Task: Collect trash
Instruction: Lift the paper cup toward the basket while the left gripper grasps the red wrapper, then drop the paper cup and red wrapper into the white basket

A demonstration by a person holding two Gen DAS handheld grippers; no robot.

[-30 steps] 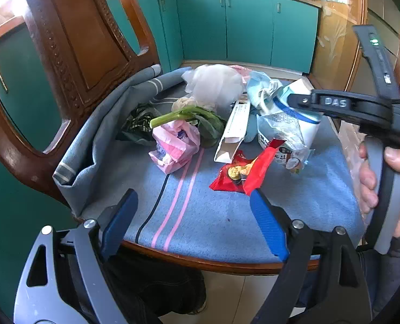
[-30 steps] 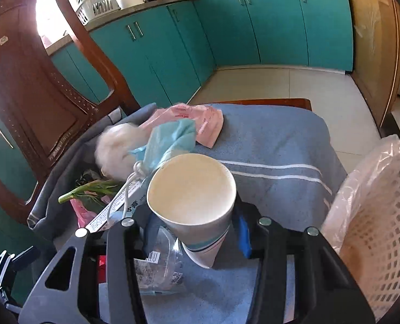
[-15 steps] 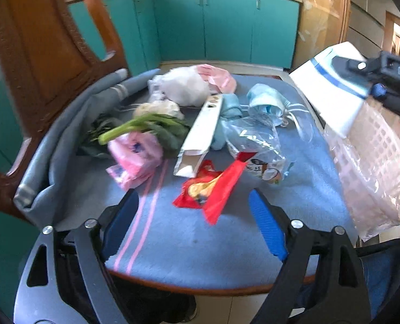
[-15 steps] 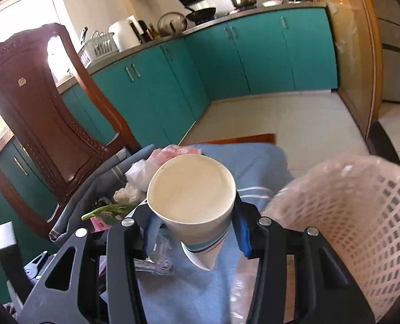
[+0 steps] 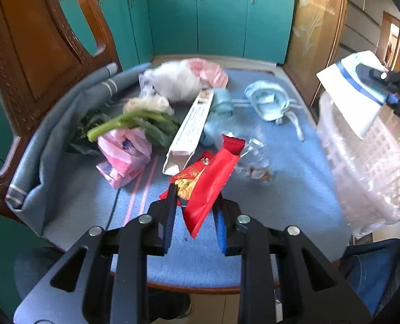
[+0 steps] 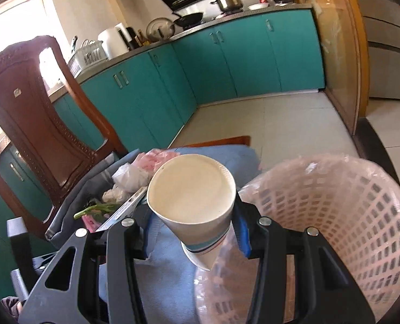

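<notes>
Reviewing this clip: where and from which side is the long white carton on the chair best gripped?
Grip the long white carton across its narrow width near its open near end, coming from above. It lies flat, and greens crowd its left side, so the short span probably suits the jaws.

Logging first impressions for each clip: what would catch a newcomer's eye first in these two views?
Probably the red snack wrapper, pinched in the left gripper, whose jaws have just closed on it at the near edge of the blue cloth. Next, the white paper cup clamped in the right gripper beside the bag-lined pink basket. Behind the wrapper, a heap of trash covers the cloth: pink bags, greens, a face mask.
</notes>
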